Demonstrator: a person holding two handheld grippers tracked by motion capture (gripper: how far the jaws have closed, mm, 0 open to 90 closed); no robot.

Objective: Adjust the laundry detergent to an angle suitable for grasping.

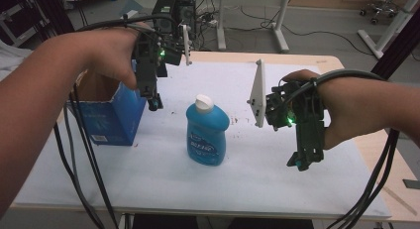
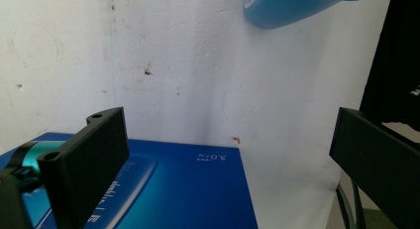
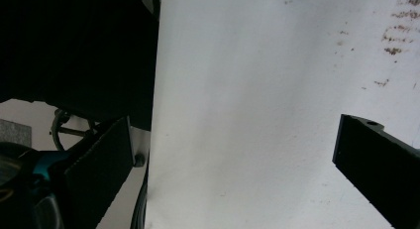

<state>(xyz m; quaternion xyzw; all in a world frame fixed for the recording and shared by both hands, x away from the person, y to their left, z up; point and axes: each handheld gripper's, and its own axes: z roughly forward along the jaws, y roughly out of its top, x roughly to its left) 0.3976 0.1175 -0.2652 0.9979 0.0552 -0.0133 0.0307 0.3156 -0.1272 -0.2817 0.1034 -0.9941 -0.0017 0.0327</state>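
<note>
A blue bottle (image 1: 207, 135) with a white cap stands upright in the middle of the white table cover (image 1: 148, 174). My left gripper (image 1: 154, 104) points down beside the right wall of an open blue cardboard box (image 1: 113, 119), left of the bottle. In the left gripper view, the left gripper (image 2: 225, 125) is open with nothing between its jaws, above the blue box (image 2: 198, 189), and the bottle (image 2: 297, 3) lies farther off. My right gripper (image 1: 299, 163) hangs low to the right of the bottle. The right gripper (image 3: 237, 130) is open over the bare cover (image 3: 257, 115).
Cables (image 1: 81, 154) trail from both grippers off the table's front edge. Brown specks mark the cover (image 1: 237, 121) beside the bottle. Table legs (image 1: 280, 30), equipment and an office chair base (image 1: 379, 11) stand on the floor behind the table.
</note>
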